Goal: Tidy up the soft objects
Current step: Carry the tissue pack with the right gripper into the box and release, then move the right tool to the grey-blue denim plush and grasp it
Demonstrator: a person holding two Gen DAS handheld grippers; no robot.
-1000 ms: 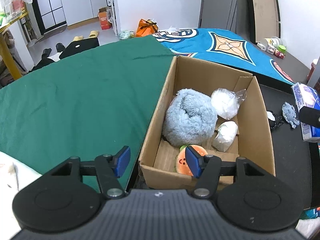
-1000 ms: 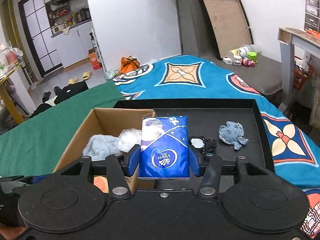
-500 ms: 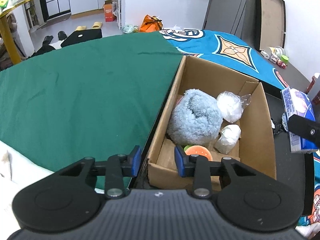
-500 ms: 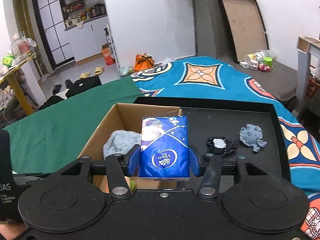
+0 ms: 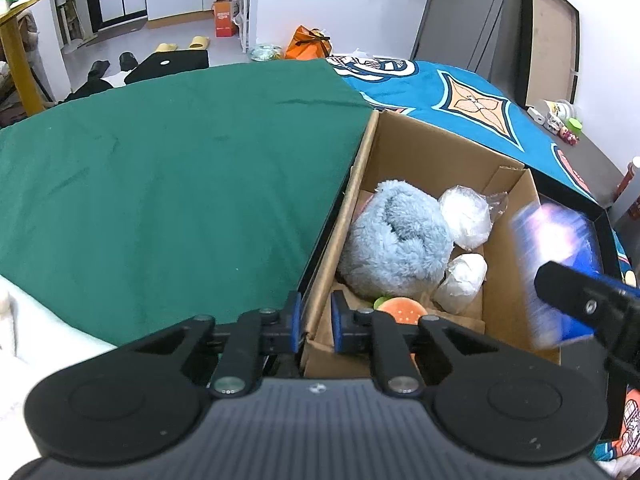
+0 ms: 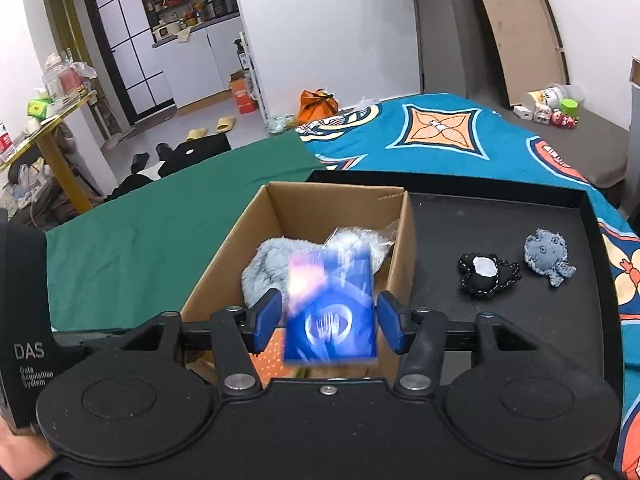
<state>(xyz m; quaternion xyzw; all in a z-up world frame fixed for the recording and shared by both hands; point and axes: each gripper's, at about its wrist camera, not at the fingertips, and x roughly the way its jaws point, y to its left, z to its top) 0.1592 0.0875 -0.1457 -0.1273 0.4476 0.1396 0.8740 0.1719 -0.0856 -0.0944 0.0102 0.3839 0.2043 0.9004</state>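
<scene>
Tissue pack (image 6: 331, 308): blurred, loose between opening right gripper (image 6: 330, 322) jaws; may catch cardboard box (image 6: 224, 268) wall below. Left gripper (image 5: 314, 322): jaws pinch box wall.

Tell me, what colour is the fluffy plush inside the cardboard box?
Light blue-grey; the fluffy plush shows best in the left wrist view.

Plain brown corrugated cardboard box (image 5: 404, 148), matt. Fluffy grey-blue plush (image 5: 396, 240) inside, next to crinkly clear plastic bags (image 5: 466, 216). Glossy blue plastic-wrapped tissue pack (image 6: 332, 312). Matt black tray (image 6: 520, 216), felt-looking grey toy (image 6: 546, 250), smooth green cloth (image 5: 168, 176).
</scene>
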